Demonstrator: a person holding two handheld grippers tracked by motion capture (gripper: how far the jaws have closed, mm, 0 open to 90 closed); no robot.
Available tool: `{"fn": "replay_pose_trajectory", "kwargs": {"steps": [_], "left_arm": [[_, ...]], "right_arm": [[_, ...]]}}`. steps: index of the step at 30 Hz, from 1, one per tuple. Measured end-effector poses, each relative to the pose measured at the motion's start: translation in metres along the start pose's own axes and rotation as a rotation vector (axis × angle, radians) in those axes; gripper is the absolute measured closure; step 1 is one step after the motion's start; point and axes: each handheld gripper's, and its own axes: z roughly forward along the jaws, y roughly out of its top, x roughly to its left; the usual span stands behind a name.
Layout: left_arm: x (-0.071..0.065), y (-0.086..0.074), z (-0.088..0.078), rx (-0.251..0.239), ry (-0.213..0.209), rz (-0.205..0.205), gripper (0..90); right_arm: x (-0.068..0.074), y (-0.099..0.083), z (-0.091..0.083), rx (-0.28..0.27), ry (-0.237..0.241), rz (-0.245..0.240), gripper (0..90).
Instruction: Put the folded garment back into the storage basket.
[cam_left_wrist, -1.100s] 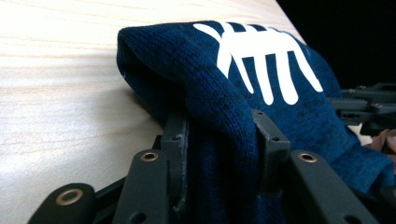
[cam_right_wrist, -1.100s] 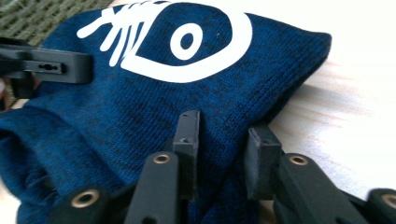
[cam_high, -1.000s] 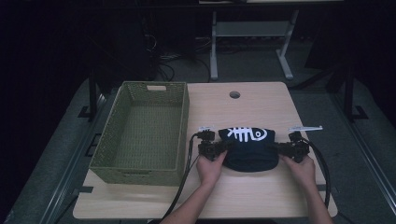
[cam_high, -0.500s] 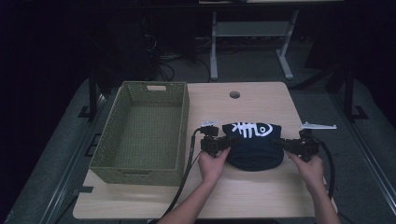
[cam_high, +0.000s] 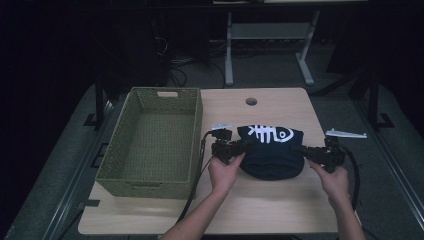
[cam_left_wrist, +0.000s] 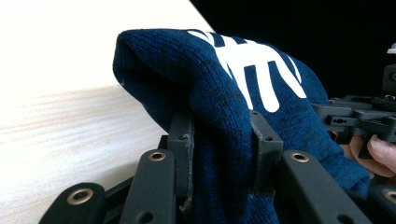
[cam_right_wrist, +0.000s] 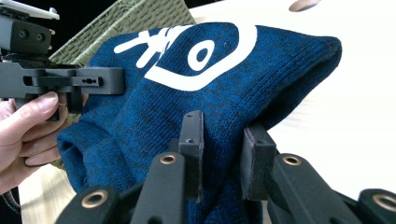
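A dark blue knitted garment (cam_high: 270, 150) with a white fish-skeleton print hangs folded between both grippers, just above the wooden table (cam_high: 260, 210). My left gripper (cam_high: 241, 146) pinches the garment's left edge; in the left gripper view its jaws are closed on a thick fold of the garment (cam_left_wrist: 224, 116). My right gripper (cam_high: 300, 151) holds the right edge, its jaws closed on a fold of the garment (cam_right_wrist: 210, 93) in the right gripper view. The garment's lower part sags between the two grips.
An empty green woven basket (cam_high: 150, 142) stands on the table's left half, close beside the left gripper. A round cable hole (cam_high: 251, 101) lies in the tabletop beyond the garment. Black cables trail from both grippers toward the front edge.
Both grippers have risen with the garment held between them, lifting it off the tabletop and toward the far side a little.
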Motion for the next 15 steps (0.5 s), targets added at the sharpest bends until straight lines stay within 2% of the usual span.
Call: {"fn": "replay_pose_trajectory", "kwargs": {"steps": [3, 6, 15], "left_arm": [[-0.002, 0.003, -0.004, -0.006, -0.01, 0.003, 67.0], [-0.005, 0.01, -0.009, -0.014, -0.014, 0.024, 67.0], [-0.01, 0.02, -0.015, -0.027, -0.02, 0.033, 66.8]], "right_arm": [[0.004, 0.003, -0.003, -0.009, 0.003, -0.003, 73.4], [0.008, 0.009, -0.007, -0.022, 0.016, -0.006, 73.4], [0.015, 0.02, -0.012, -0.041, 0.027, -0.006, 73.4]]}}
